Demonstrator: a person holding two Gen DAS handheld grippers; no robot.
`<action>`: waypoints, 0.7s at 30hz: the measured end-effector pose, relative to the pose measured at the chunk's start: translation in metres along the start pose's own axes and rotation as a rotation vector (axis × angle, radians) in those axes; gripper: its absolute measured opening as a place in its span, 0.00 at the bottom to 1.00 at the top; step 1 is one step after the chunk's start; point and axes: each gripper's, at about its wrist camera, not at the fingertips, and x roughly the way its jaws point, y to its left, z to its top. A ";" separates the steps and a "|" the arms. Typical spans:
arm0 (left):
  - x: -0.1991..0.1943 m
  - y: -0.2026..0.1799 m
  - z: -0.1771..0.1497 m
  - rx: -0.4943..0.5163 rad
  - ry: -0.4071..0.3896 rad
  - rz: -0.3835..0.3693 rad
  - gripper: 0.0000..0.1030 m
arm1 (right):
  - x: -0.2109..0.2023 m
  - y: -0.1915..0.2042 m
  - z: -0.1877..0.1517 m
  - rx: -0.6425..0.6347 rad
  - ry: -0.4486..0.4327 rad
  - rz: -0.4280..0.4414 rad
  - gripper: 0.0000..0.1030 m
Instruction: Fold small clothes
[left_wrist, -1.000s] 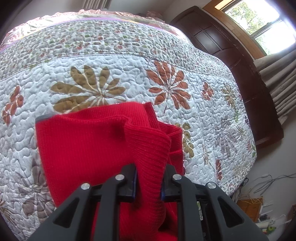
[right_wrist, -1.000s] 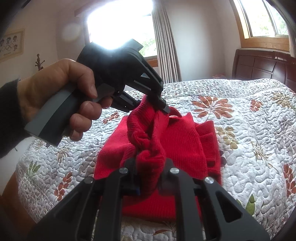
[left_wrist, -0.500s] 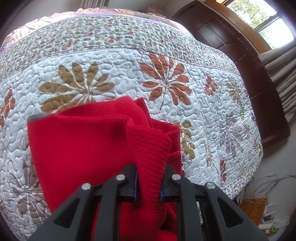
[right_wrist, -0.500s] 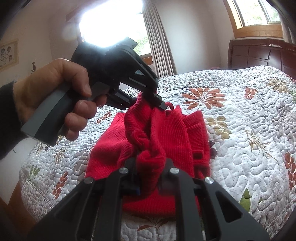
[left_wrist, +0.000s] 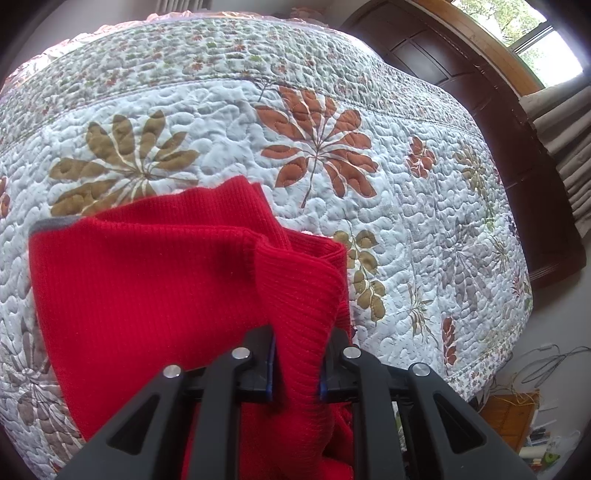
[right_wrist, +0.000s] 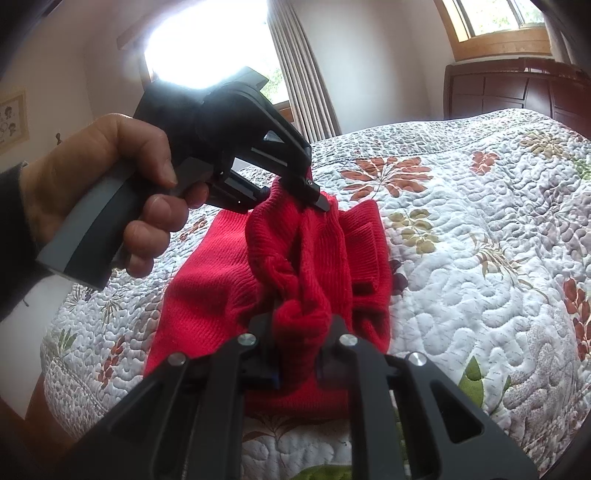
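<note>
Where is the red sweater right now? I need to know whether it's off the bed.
The red sweater lies partly on the floral quilt, centre-left in the right wrist view, with one bunched edge lifted between the left gripper and right gripper.

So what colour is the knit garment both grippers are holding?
Bright red knit garment, clearest in the left wrist view.

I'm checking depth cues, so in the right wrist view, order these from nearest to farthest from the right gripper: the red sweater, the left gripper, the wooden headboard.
1. red sweater, bunched between the right gripper fingers.
2. left gripper, just beyond, upper left, pinching the sweater's far edge.
3. wooden headboard, far right, behind the quilt.
</note>
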 end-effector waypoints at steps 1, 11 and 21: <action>0.000 -0.002 0.000 0.001 -0.002 -0.003 0.15 | -0.001 -0.001 0.001 0.004 -0.004 0.000 0.11; 0.017 -0.001 -0.006 -0.024 -0.017 0.047 0.15 | 0.019 -0.029 -0.018 0.095 0.090 0.054 0.11; -0.039 -0.009 -0.017 0.027 -0.188 -0.078 0.75 | 0.026 -0.087 -0.028 0.350 0.232 0.374 0.26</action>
